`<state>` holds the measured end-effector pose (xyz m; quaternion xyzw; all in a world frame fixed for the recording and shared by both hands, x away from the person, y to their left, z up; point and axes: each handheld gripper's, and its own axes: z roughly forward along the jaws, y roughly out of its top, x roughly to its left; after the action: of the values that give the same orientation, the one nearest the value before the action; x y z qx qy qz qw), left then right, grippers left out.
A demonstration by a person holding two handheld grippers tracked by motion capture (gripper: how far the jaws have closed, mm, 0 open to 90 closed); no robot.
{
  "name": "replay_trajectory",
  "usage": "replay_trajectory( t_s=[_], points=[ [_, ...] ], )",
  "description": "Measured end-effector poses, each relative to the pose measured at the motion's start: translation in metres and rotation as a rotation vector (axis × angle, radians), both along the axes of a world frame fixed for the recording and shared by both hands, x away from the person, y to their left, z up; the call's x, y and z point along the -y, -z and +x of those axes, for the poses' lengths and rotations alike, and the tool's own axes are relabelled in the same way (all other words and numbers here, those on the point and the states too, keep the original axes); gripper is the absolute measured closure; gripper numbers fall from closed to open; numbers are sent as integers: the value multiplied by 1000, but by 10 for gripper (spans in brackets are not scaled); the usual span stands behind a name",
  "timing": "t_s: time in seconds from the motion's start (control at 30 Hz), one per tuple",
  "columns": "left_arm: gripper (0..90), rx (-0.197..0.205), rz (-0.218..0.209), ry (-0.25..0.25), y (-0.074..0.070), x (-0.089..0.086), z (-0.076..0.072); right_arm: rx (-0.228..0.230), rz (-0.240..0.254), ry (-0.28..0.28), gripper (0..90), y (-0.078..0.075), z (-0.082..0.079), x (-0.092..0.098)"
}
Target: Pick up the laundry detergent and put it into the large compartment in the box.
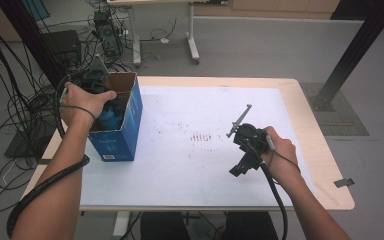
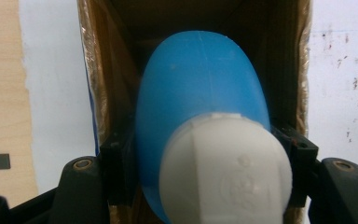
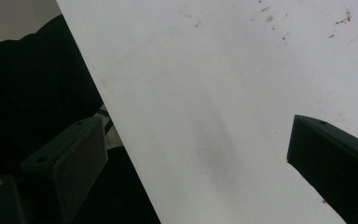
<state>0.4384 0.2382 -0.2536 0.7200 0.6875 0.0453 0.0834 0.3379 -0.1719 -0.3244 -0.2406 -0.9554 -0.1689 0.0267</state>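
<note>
- At the table's left edge, an open blue cardboard box [image 1: 117, 127] stands upright on the white table cover [image 1: 180, 170].
- Inside the box, a blue plastic bottle with a white cap [image 2: 200, 107] sits neck toward the camera in the left gripper view.
- The left gripper [image 2: 200, 154] reaches into the box, its black jaws clamped on the bottle's sides just behind the cap.
- Over the cover's right part, well apart from the box, the right gripper [image 3: 196, 154] is tilted downward, jaws spread wide with nothing between them.

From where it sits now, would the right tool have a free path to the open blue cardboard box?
Probably yes: the white table surface between the right tool and the blue cardboard box is bare. But the left tool, gripping a blue plastic bottle, occupies the box's opening.
</note>
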Motion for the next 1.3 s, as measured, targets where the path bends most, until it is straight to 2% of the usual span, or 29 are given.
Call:
replay_trajectory(
  t_s=[0.37,0.7,1.3],
  points=[
    [378,-5,-1,-8,11,0,0,-1,0,-3,45,1,0,-2],
    [377,-7,6,0,12,2,0,0,1,2,46,1,0,0],
    [377,5,-8,-10,13,-1,-2,0,3,-1,45,1,-1,-1]
  ],
)
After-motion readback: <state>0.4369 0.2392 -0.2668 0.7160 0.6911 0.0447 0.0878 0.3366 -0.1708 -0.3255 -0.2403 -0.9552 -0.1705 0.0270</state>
